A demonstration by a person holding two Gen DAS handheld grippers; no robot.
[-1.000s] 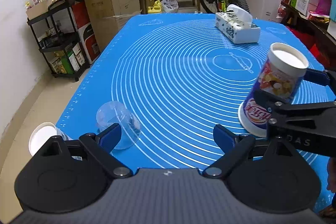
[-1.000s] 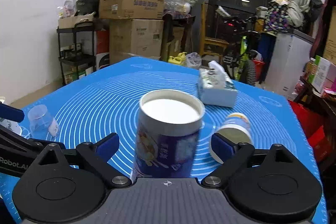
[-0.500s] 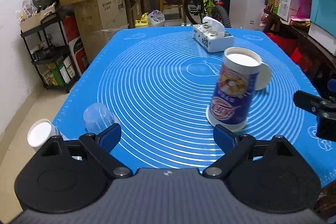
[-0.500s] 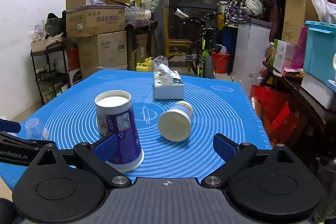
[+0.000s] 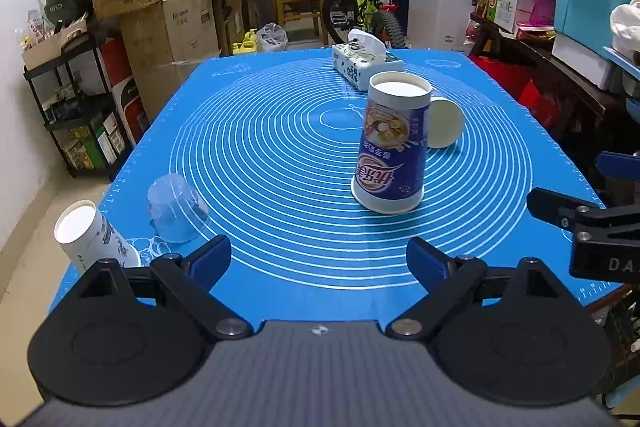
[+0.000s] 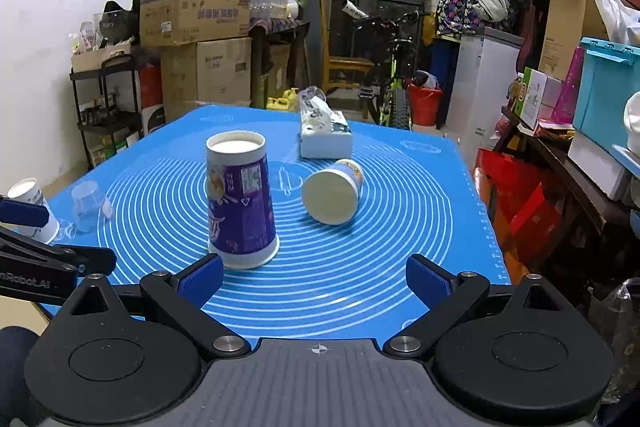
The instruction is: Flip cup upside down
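Note:
A tall purple paper cup point(image 5: 390, 147) stands upside down, white base up, on the blue mat point(image 5: 280, 155); it also shows in the right wrist view point(image 6: 240, 203). My left gripper point(image 5: 318, 255) is open and empty near the mat's front edge, well back from the cup. My right gripper point(image 6: 314, 277) is open and empty, pulled back from the cup, which stands just beyond its left finger. The right gripper also shows at the right edge of the left wrist view point(image 5: 592, 227).
A smaller paper cup point(image 6: 332, 191) lies on its side behind the purple cup. A clear plastic cup point(image 5: 176, 211) and a white patterned cup point(image 5: 90, 239) stand upside down at the mat's front left. A tissue box point(image 5: 362, 61) sits at the back. Boxes, shelves and a bicycle surround the table.
The right gripper let go of the purple cup, leaving it upside down on the mat, and drew back. Both grippers have pulled away from the table.

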